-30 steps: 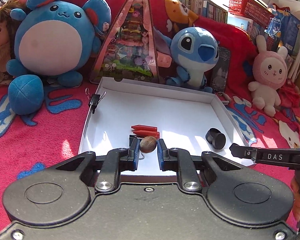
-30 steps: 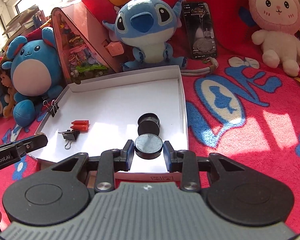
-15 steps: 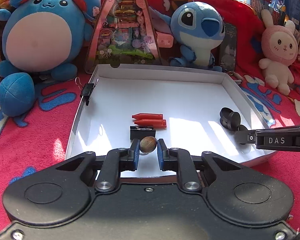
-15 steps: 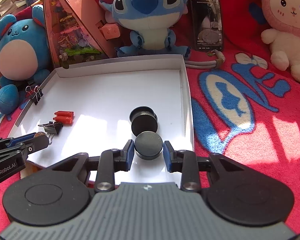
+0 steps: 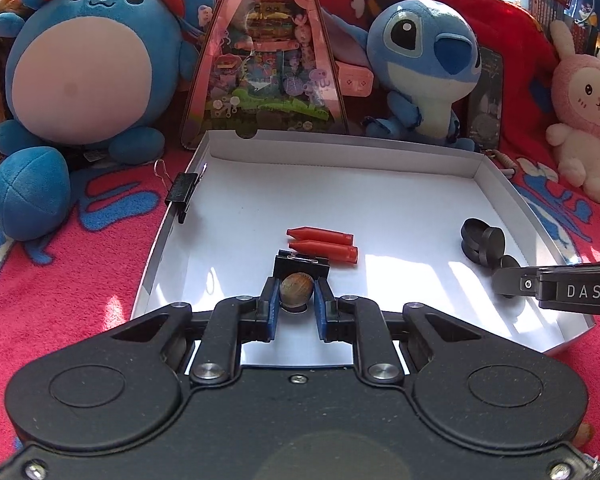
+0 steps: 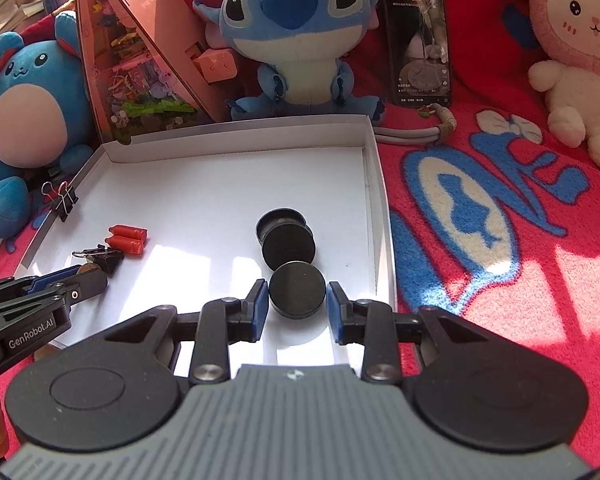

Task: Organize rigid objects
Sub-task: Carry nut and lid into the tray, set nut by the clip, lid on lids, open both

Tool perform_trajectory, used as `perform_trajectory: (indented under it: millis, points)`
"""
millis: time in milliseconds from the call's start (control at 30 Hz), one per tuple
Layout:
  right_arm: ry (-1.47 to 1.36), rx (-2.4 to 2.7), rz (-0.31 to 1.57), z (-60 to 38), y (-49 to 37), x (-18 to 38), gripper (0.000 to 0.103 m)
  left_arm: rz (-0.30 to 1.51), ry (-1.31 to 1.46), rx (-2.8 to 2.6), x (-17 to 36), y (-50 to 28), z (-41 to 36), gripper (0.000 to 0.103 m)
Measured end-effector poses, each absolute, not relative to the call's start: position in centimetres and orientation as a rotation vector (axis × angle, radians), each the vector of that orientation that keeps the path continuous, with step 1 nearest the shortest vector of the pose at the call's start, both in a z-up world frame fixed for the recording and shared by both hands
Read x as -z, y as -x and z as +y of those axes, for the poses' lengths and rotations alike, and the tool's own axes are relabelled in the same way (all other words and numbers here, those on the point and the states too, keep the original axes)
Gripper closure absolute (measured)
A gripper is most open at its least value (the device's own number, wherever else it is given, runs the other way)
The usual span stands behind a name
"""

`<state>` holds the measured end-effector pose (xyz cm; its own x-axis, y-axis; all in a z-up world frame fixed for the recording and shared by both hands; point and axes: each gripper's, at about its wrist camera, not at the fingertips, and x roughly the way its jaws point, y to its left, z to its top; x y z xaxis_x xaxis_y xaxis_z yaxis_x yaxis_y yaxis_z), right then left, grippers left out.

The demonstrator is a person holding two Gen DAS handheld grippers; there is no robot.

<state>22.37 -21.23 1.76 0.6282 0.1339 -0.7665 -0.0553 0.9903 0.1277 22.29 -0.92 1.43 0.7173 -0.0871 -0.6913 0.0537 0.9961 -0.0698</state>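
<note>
A white shallow box lies on the red blanket. My left gripper is shut on a small brown nut, low over the box's near edge, just behind a black binder clip and two red caps. My right gripper stands with its jaws slightly apart around a black round lid; small gaps show on both sides. Two more black lids lie just beyond it. They also show in the left wrist view.
Another binder clip is clipped on the box's left wall. Plush toys, a pink triangular display case, a phone and a pink bunny ring the box.
Both grippers moved forward and down over the box. The right jaws opened a little off the black lid, which now rests on the box floor. The left stays shut on the nut.
</note>
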Motion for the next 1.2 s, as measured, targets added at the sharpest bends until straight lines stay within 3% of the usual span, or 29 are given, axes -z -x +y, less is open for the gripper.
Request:
perform_trajectory:
  millis: [933, 1133, 1200]
  points:
    - [-0.05, -0.095, 0.858, -20.3, -23.2, -1.5, 0.063, 0.739, 0.032, 0.043, -1.6, -23.5, -1.7, 0.084]
    - [-0.026, -0.092, 0.836, -20.1, -22.7, -1.7, 0.06, 0.715, 0.019, 0.053, -2.2, -22.7, -1.8, 0.066]
    - [-0.012, -0.091, 0.825, -19.9, -22.5, -1.8, 0.052, 0.705, 0.008, 0.057, -2.5, -22.4, -1.9, 0.063]
